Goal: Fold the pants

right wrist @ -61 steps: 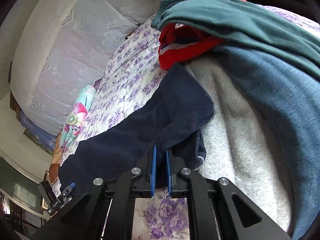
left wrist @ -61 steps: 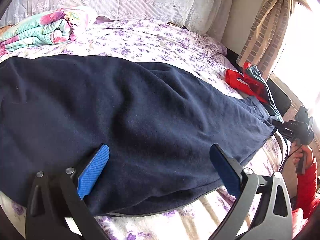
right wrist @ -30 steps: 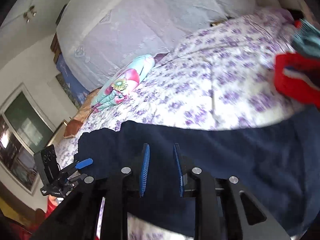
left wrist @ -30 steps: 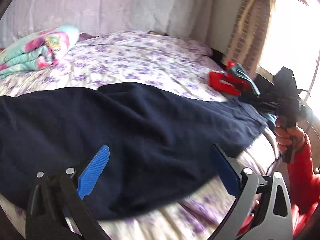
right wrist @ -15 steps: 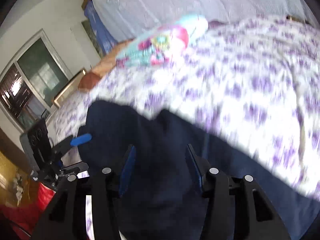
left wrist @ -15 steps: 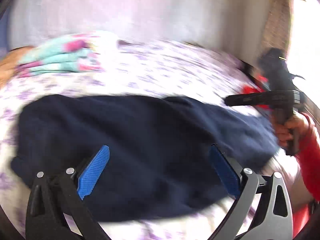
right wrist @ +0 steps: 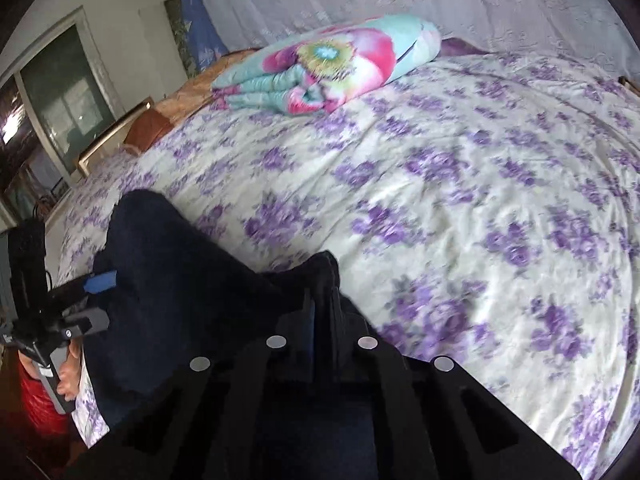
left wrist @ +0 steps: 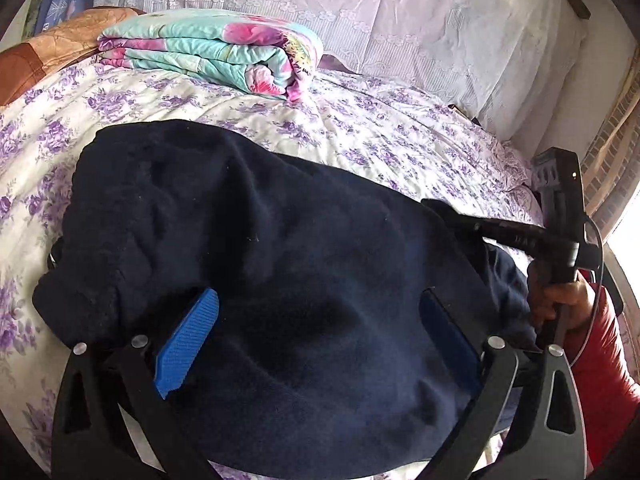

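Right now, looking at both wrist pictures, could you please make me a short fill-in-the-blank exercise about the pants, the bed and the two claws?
1. The navy pants lie on a bedsheet printed with ____ flowers.
2. The left claw is ____, its blue pads apart above the pants.
3. The right claw is shut on a fold of the ____.
4. The folded floral quilt lies ____ the pants, not touching them.

Missing words: purple; open; pants; beyond

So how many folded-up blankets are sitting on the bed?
1. The flowery folded blanket lies at the far side of the bed, by the headboard, well beyond the dark blue pants. Others could be out of the cameras' sight.
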The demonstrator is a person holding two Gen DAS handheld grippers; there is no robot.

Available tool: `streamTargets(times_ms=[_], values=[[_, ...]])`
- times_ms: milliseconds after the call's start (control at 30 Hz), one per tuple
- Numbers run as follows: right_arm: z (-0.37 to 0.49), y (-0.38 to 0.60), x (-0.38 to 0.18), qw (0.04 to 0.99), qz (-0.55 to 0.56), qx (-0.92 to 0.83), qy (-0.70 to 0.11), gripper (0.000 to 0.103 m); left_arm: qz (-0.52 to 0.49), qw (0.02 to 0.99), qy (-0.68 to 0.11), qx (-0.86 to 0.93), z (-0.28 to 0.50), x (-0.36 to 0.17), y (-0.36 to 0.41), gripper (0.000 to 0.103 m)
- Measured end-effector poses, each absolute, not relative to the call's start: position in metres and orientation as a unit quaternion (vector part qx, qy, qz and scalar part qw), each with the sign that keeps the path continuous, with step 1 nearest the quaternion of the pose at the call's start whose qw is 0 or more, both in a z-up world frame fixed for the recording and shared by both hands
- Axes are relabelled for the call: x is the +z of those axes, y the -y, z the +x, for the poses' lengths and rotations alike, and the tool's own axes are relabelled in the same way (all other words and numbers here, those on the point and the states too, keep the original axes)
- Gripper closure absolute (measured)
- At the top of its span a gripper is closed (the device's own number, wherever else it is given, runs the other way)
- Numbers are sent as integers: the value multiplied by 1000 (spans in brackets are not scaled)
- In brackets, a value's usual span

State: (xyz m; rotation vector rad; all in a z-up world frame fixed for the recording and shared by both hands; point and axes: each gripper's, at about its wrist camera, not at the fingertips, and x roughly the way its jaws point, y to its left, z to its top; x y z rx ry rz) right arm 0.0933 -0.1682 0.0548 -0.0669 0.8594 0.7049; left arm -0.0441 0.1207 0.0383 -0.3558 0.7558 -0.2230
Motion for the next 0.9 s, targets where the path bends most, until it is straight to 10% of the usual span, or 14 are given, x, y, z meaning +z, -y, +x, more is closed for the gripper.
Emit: streamTargets(times_ms=[200,333,700,900], values=[[128,170,4,838,9,303,-453,97,-196,907,-364,-80,-54,35,-133,5],[129,203,13,838,110,304,-439,69,-223,910,-339,-92,-65,40,-143,5],[79,195,13,854,-5,294,-430,69,-119,916,-381,-29,-56,37,-133,6],[44,234,46,897,7,265,-355,44,-132,916,-378,-17,-70,33,-149,29]])
